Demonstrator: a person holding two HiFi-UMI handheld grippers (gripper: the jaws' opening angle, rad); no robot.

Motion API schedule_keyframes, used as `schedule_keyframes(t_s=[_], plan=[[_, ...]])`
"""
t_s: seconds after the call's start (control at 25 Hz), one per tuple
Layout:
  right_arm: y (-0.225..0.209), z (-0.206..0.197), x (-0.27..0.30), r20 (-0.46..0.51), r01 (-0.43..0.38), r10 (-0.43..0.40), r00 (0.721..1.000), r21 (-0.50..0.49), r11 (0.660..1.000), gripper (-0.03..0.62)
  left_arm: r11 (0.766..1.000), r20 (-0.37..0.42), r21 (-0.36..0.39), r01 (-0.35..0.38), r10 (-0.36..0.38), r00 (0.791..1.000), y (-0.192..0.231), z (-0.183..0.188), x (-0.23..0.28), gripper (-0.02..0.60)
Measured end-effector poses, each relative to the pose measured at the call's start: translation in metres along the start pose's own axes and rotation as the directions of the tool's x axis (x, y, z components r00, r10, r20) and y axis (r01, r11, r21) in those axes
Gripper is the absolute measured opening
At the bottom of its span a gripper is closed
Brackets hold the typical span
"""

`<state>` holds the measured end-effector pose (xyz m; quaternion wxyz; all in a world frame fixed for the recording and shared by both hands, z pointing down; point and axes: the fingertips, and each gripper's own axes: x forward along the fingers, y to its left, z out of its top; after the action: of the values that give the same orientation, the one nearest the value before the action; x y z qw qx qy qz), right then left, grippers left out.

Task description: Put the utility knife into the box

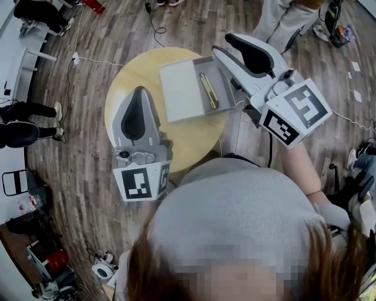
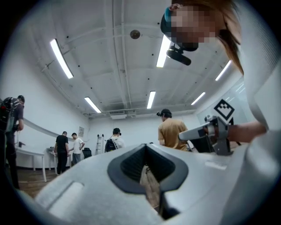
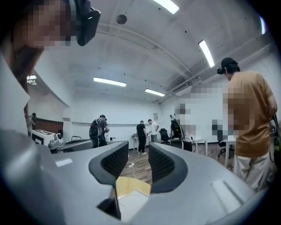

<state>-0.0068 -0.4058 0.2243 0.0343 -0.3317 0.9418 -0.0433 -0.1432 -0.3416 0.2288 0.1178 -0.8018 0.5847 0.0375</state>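
Observation:
A yellow utility knife lies inside the tray of an open grey box on a round wooden table. The box's pale lid lies flat to the tray's left. My right gripper hovers over the tray's far right side, open, with nothing between its fingers; in the right gripper view a clear gap shows between its pads. Over the table's near left part my left gripper is shut and holds nothing. Its tips meet in the left gripper view.
The table stands on a wood-plank floor with cables trailing behind it. A person's legs stand beyond the table at the upper right. Several people stand around desks farther off in the room.

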Motion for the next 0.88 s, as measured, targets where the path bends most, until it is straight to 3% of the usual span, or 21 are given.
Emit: schedule_keyframes(t_s=[0.2,0.32,0.64,0.88], plan=[[0.020,0.030,-0.016,0.079,-0.007,0.016,0.997,-0.119,0.993,0.121,1.000,0.039,0.016,0.017,-0.018,0.999,-0.008,0.020,0.002,-0.005],[0.024,0.036,-0.023,0.101,-0.005,0.018,0.995,-0.129,0.992,0.112,1.000,0.041,0.018,0.015,-0.016,0.999,-0.011,0.024,-0.001,-0.005],[0.038,0.042,-0.045,0.111,0.001,0.021,0.994,-0.189,0.982,0.000,1.000,0.043,0.025,-0.004,0.003,0.999,-0.022,0.031,-0.014,-0.005],[0.040,0.047,-0.072,0.144,-0.007,0.031,0.989,-0.167,0.986,-0.006,0.999,0.035,0.023,-0.036,0.035,0.999,-0.039,0.033,-0.026,-0.005]])
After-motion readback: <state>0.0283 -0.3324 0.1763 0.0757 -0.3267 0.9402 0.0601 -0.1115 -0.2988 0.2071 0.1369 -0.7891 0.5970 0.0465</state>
